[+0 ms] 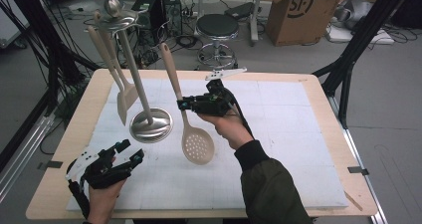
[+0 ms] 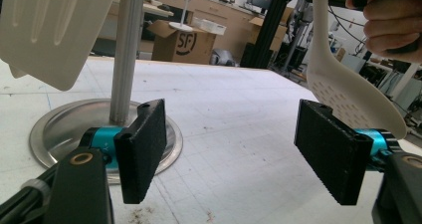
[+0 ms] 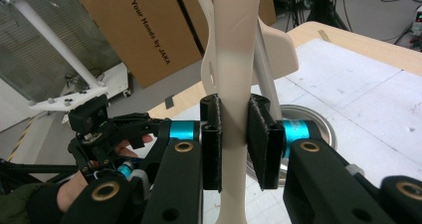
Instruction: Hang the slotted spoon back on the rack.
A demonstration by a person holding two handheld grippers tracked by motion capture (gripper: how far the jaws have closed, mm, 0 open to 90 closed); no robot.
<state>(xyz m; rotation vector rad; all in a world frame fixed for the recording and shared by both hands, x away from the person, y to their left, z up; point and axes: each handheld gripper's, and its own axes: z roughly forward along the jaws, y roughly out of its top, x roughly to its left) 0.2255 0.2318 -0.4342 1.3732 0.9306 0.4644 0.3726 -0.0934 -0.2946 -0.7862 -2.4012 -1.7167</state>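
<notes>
Left gripper (image 1: 130, 152): nearest you, at the table's near left edge; your hand holds it low over the white mat, its jaws spread wide with nothing between them.
Left pads (image 2: 144, 147): in the left gripper view they stand well apart over bare mat, facing the stand's base.
White mat (image 1: 278, 149): a gridded sheet covering most of the wooden table (image 1: 328, 109).
Slotted spoon (image 1: 197, 145): beige, its perforated bowl hangs downward above the mat's middle, clear of the surface; the handle slants up and away towards the stand's top. In the left gripper view the bowl (image 2: 348, 97) hangs just beyond the right-hand pad.
Right gripper (image 1: 185, 104): held up over the mat's middle by your right hand, jaws closed tight on the slotted spoon's handle partway up.
Right pads (image 3: 261, 139): both press flat against the handle (image 3: 234, 124), one on each side.
Stand base (image 1: 151, 125): a round steel disc resting on the mat, just left of the spoon's bowl.
Stand post (image 1: 133, 74): rises at a lean from the base to a steel top plate.
Spatula (image 1: 128, 94): beige, hanging from the stand's top, its blade above the mat left of the post.
Stool (image 1: 217, 27): black, on the floor beyond the table's far edge.
Cardboard box (image 1: 298, 10): farthest, on the floor to the right of the stool.
</notes>
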